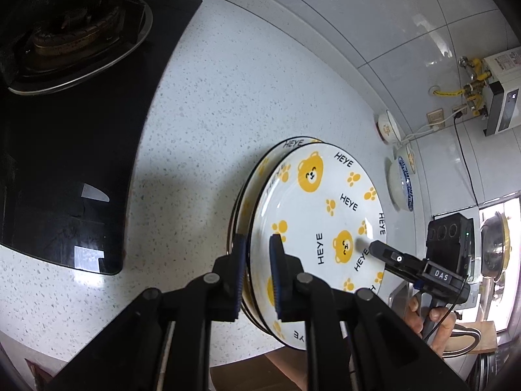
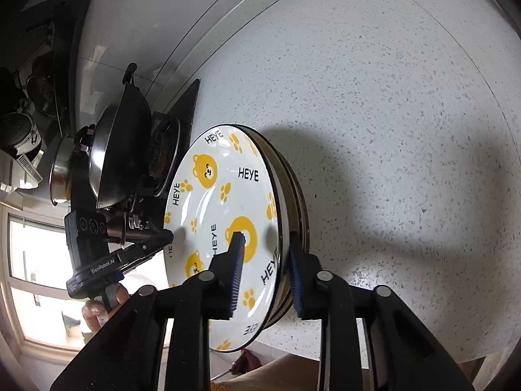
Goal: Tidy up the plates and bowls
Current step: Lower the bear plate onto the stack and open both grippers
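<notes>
A white plate (image 1: 325, 202) (image 2: 228, 195) with yellow bears and "HEYE" lettering lies on top of a stack of plates (image 2: 298, 195) on the speckled counter (image 1: 202, 123). My left gripper (image 1: 258, 238) is shut on the top plate's near-left rim, one pad over the plate's face and one under its edge. My right gripper (image 2: 267, 234) straddles the opposite rim, and its pads stand a little off the plate, open. Each gripper also shows in the other's view, the right gripper (image 1: 374, 247) at the plate's right edge and the left gripper (image 2: 166, 236) at its left edge.
A black glass hob (image 1: 65, 163) with a burner lies left of the stack, and a dark wok (image 2: 120, 143) sits on it. Two bowls (image 1: 389, 127) (image 1: 402, 182) stand by the tiled wall behind. The counter's front edge (image 1: 228, 355) runs just below the stack.
</notes>
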`<action>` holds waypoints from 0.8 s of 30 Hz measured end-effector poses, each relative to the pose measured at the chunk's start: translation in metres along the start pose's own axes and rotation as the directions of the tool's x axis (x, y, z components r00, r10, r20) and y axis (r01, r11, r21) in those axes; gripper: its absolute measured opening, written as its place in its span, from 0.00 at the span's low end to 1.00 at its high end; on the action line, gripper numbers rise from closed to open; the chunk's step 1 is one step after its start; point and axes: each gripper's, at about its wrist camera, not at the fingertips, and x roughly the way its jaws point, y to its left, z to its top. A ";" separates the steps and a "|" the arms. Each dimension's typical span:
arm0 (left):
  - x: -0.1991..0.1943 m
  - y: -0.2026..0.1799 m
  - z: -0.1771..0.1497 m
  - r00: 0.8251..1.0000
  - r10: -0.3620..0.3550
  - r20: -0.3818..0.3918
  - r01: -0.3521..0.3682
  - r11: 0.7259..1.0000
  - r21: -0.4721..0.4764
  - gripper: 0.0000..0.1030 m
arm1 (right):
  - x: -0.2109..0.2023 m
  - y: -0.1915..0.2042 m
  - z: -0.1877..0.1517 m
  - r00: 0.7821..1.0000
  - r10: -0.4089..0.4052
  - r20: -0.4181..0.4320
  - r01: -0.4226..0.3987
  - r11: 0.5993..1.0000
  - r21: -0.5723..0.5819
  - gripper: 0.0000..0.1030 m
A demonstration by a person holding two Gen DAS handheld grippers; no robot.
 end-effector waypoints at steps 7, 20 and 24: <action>-0.002 0.006 -0.004 1.000 -0.020 0.020 0.021 0.999 -0.027 0.14 | 0.006 0.015 0.004 0.997 -0.062 -0.053 0.059 0.997 -0.051 0.34; -0.013 0.013 -0.010 0.998 -0.034 0.060 0.037 0.997 -0.063 0.14 | 0.014 0.034 0.008 0.975 -0.185 -0.126 0.162 0.972 -0.170 0.36; -0.023 0.022 -0.008 0.995 -0.052 0.089 0.059 0.995 -0.081 0.14 | 0.011 0.029 0.012 0.974 -0.160 -0.158 0.137 0.979 -0.148 0.38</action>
